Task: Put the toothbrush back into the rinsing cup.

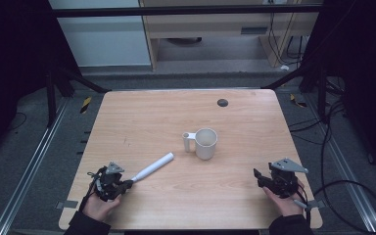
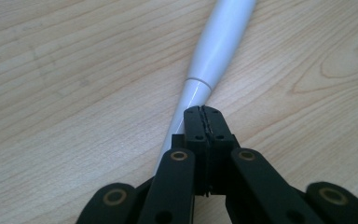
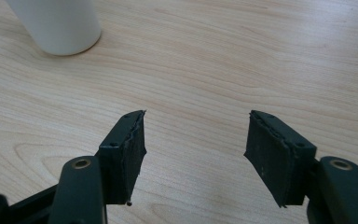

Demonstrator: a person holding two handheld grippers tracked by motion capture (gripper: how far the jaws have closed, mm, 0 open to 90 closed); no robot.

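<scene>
Because the left hand-held gripper (image 1: 126, 185) is clenched on the thin near end of the white pen (image 1: 152, 167) lying on the bench (image 1: 142, 115), it can lift it toward the white mug (image 1: 205, 143), while the right hand-held gripper (image 1: 260, 177) waits released and empty near the bench's edge.

Each hand wears a dark sleeve and carries a black gripper: the left gripper (image 1: 125, 185) and right gripper (image 1: 259, 177) both bear a grey three-cornered plate on top and trail a black cable. Their flat black jaw arms show brass-ringed pivot holes, small screws and ribbed pads (image 3: 130, 156)
</scene>
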